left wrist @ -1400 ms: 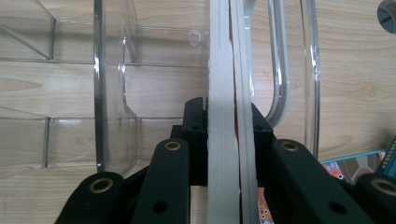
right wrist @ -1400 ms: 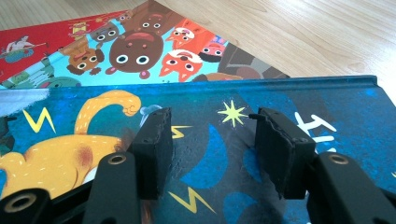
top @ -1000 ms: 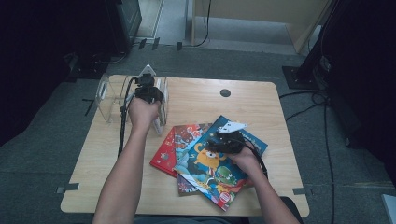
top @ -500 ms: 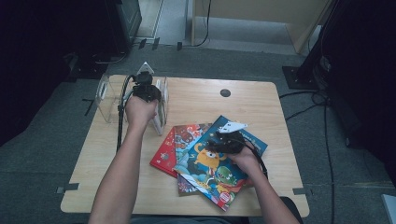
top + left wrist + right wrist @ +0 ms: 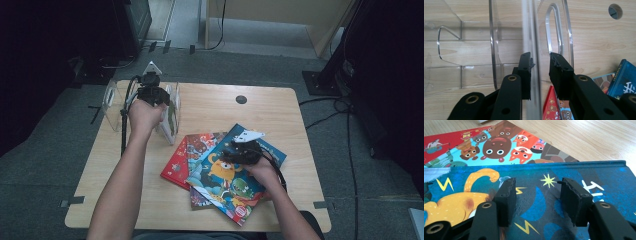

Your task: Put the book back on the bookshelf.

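Left gripper (image 5: 540, 58) straddles the clear rack's divider (image 5: 531, 37), jaws just easing apart; right gripper (image 5: 536, 187) spread over the blue book (image 5: 579, 172).

Your right hand (image 5: 260, 170) hides part of the blue book's (image 5: 235, 182) cover (lower books (image 5: 182, 157) mostly overlapped).

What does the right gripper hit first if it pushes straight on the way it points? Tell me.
Most likely the blue picture book: the right gripper hovers with its jaws open over that cover, angled down at it. Past the book's far edge lies bare wooden table.
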A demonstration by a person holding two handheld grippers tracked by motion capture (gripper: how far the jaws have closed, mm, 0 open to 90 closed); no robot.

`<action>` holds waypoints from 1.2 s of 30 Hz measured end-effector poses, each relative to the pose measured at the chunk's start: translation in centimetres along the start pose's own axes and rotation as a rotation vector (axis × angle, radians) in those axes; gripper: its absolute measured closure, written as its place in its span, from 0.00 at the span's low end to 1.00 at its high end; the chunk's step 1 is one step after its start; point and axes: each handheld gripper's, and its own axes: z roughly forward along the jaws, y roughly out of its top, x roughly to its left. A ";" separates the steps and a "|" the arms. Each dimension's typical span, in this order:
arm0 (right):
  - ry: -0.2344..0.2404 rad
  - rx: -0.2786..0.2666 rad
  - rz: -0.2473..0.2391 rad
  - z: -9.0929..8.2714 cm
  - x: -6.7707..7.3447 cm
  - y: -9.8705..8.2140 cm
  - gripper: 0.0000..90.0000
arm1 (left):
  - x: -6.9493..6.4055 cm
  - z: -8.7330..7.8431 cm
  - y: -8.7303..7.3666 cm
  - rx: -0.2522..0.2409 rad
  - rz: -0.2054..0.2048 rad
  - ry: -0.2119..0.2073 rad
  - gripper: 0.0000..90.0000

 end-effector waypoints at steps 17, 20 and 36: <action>0.001 -0.003 -0.002 0.0 0.0 0.0 0.52 | 1.0 -1.9 -2.9 -0.006 0.069 -0.117 0.66; 0.000 -0.002 0.000 0.0 0.0 0.0 0.52 | 1.1 -2.1 -3.5 -0.004 0.074 -0.147 0.63; 0.014 0.022 0.051 -1.0 -0.6 -0.3 0.52 | 1.3 -1.2 -9.4 -0.008 0.224 -0.312 0.53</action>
